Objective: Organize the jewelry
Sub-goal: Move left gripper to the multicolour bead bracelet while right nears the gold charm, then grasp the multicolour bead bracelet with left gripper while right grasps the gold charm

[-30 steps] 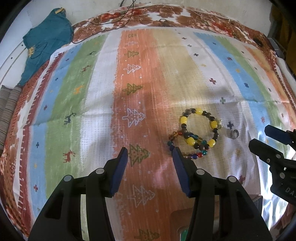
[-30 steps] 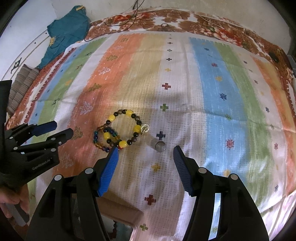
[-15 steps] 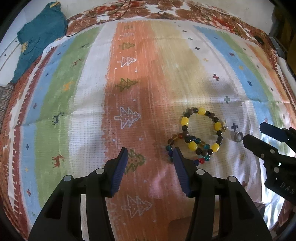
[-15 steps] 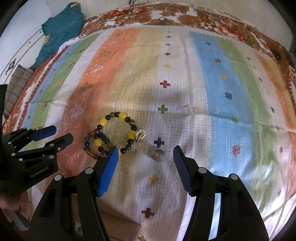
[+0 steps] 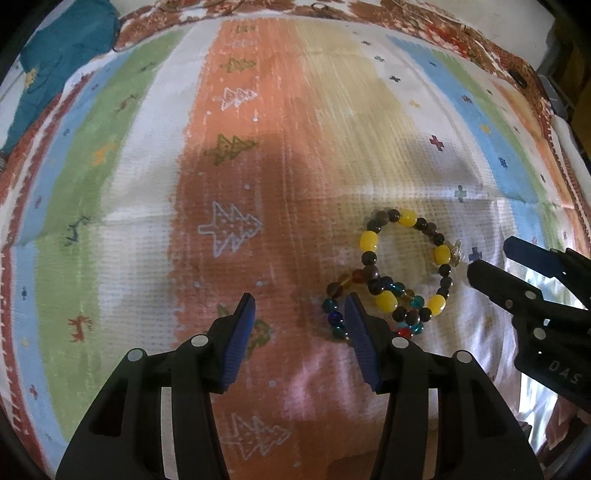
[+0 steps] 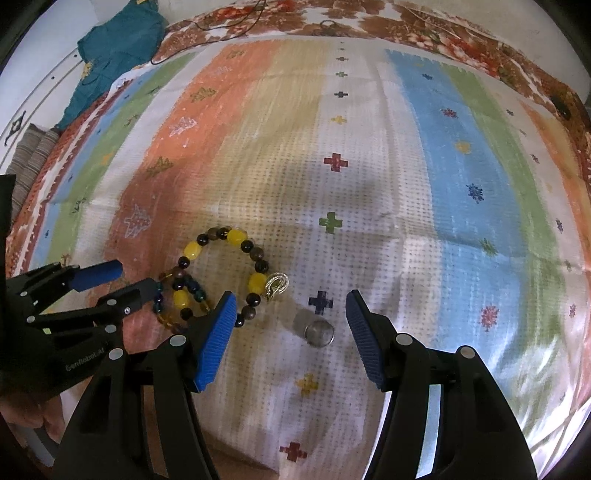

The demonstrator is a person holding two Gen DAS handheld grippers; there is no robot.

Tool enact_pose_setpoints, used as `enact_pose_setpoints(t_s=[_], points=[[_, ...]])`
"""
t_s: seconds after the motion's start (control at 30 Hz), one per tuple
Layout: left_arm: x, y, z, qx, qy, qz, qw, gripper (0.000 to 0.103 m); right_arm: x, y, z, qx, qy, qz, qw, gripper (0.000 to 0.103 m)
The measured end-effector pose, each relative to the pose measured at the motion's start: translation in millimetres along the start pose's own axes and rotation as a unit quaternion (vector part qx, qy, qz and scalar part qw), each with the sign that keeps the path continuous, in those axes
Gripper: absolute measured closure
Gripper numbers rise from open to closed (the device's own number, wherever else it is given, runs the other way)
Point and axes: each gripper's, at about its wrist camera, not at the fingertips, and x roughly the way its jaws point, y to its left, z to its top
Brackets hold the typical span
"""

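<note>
A bracelet of yellow and dark beads [image 5: 406, 266] [image 6: 225, 258] lies on the striped cloth, overlapping a bracelet of small coloured beads [image 5: 340, 314] [image 6: 170, 314]. A small gold earring [image 6: 276, 286] lies at its right edge. A silver ring [image 6: 319, 333] lies between the open fingers of my right gripper [image 6: 290, 310]. My left gripper [image 5: 299, 306] is open and empty, with its right fingertip [image 5: 354, 306] over the coloured bracelet. The right gripper also shows at the right of the left wrist view [image 5: 491, 258], hiding the ring there.
The striped patterned cloth [image 6: 443, 166] covers the whole surface. A teal garment [image 6: 118, 48] lies at the far left corner, with a thin cable [image 6: 221, 22] along the far edge. A dark small object [image 6: 561, 105] sits at the far right.
Both grippers have moved forward and lower toward the jewelry. The ring now lies between the right gripper's fingers, and the left gripper's right finger has reached the coloured bracelet.
</note>
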Motion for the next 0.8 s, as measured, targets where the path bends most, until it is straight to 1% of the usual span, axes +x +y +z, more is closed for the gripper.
enact_pose_setpoints(t_s=[0.13, 0.23, 0.33, 0.37, 0.4, 0.5, 0.53, 0.57, 0.63, 0.7, 0.77, 0.8], points=[[8.7, -1.5, -1.0, 0.005, 0.006, 0.004, 1.0000, 0.053, 7.4, -2.7, 4.0, 0.007, 0.005, 0.006, 1.000, 0.042], [11.0, -1.3, -1.4, 0.011, 0.001, 0.007, 0.9999, 0.053, 9.5, -2.2, 7.3, 0.006, 0.004, 0.007, 1.000, 0.042], [12.8, -1.9, -2.0, 0.019, 0.000, 0.014, 0.9997, 0.057, 12.4, -2.4, 9.4, 0.007, 0.006, 0.008, 1.000, 0.042], [13.4, -1.9, -2.4, 0.024, -0.001, 0.018, 0.9996, 0.059, 13.8, -2.5, 9.4, 0.006, 0.008, 0.009, 1.000, 0.048], [13.7, -2.0, -3.1, 0.027, -0.003, 0.022, 0.9994, 0.060, 15.4, -2.1, 9.8, 0.005, 0.010, 0.011, 1.000, 0.050], [14.5, -2.1, -3.9, 0.032, -0.007, 0.029, 0.9990, 0.067, 21.9, -1.8, 8.8, 0.002, 0.018, 0.008, 1.000, 0.056], [14.5, -2.1, -4.0, 0.034, -0.009, 0.033, 0.9988, 0.073, 23.0, -2.0, 8.6, 0.002, 0.018, 0.008, 1.000, 0.059], [14.9, -5.0, -2.0, 0.035, -0.011, 0.036, 0.9987, 0.081, 24.1, -2.1, 8.8, 0.002, 0.020, 0.008, 1.000, 0.062], [15.7, -5.7, -1.2, 0.034, -0.013, 0.041, 0.9985, 0.091, 25.9, -1.5, 9.7, 0.000, 0.020, 0.010, 1.000, 0.065], [15.8, -5.2, 0.2, 0.034, -0.013, 0.042, 0.9985, 0.091, 27.5, -0.6, 10.8, 0.000, 0.020, 0.014, 1.000, 0.068], [16.1, -7.3, -0.1, 0.038, -0.015, 0.044, 0.9982, 0.092, 28.4, 1.0, 10.9, -0.005, 0.020, 0.018, 1.000, 0.076], [16.5, -7.2, 0.4, 0.039, -0.015, 0.044, 0.9981, 0.092, 28.7, 2.0, 11.0, -0.006, 0.020, 0.019, 1.000, 0.078]])
